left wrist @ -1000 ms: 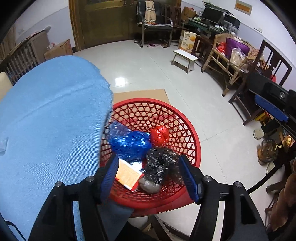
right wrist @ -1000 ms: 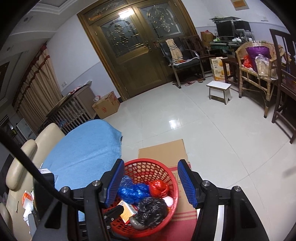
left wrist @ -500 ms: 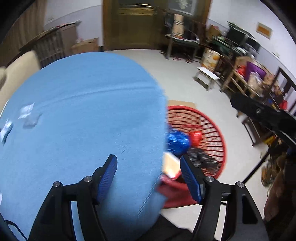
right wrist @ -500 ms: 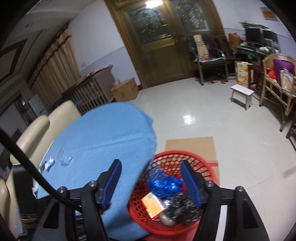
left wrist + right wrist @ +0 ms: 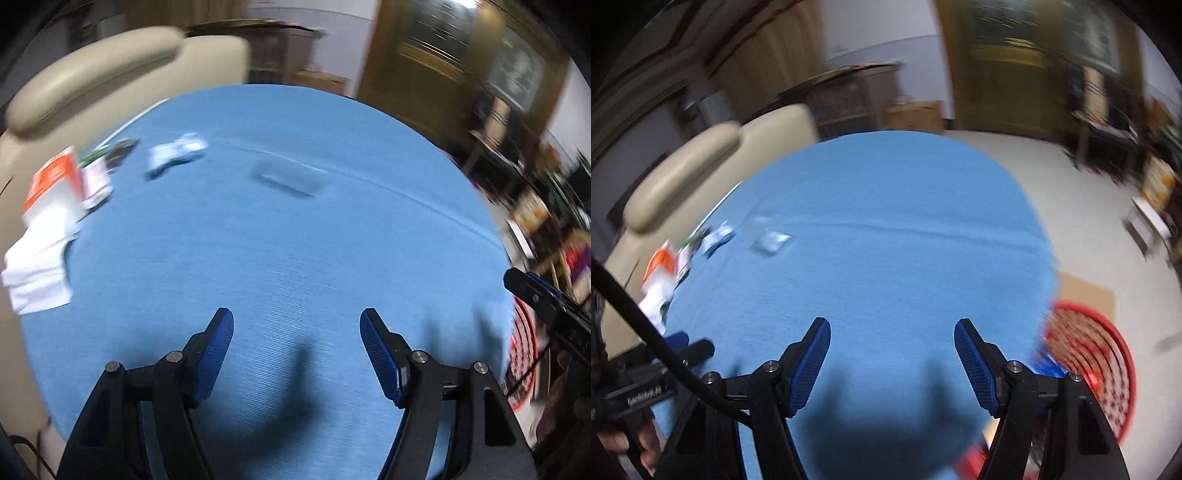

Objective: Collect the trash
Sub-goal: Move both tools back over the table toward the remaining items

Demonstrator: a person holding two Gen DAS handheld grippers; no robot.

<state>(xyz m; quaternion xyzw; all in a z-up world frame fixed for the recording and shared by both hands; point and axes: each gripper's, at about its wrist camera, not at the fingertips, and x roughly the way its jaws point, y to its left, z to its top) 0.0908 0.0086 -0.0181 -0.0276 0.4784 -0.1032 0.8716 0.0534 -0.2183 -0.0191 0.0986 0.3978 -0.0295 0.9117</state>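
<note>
Both views are blurred by motion. My left gripper (image 5: pixel 296 321) hangs open over the round blue tablecloth (image 5: pixel 280 258), nothing between its fingers. My right gripper (image 5: pixel 892 330) also stands open and empty above the blue tablecloth (image 5: pixel 886 266). Scattered trash lies at the cloth's far left: a clear wrapper (image 5: pixel 286 179), a white-and-blue wrapper (image 5: pixel 175 155), an orange-and-white packet (image 5: pixel 53 188) and white paper (image 5: pixel 38 273). The right wrist view shows a small wrapper (image 5: pixel 770 242) and the orange packet (image 5: pixel 659 267). The red mesh basket (image 5: pixel 1102 365) sits on the floor at the table's right edge.
A cream sofa (image 5: pixel 110 62) stands behind the table. Wooden doors (image 5: pixel 1027 62), chairs and cluttered furniture line the far right. A cardboard sheet (image 5: pixel 1086 291) lies on the floor beside the basket. My left gripper's body (image 5: pixel 646 373) shows at the right wrist view's lower left.
Both grippers have swung left from above the red basket to over the blue tablecloth. The basket has slid to the right edge, and the trash at the table's far left has come into view.
</note>
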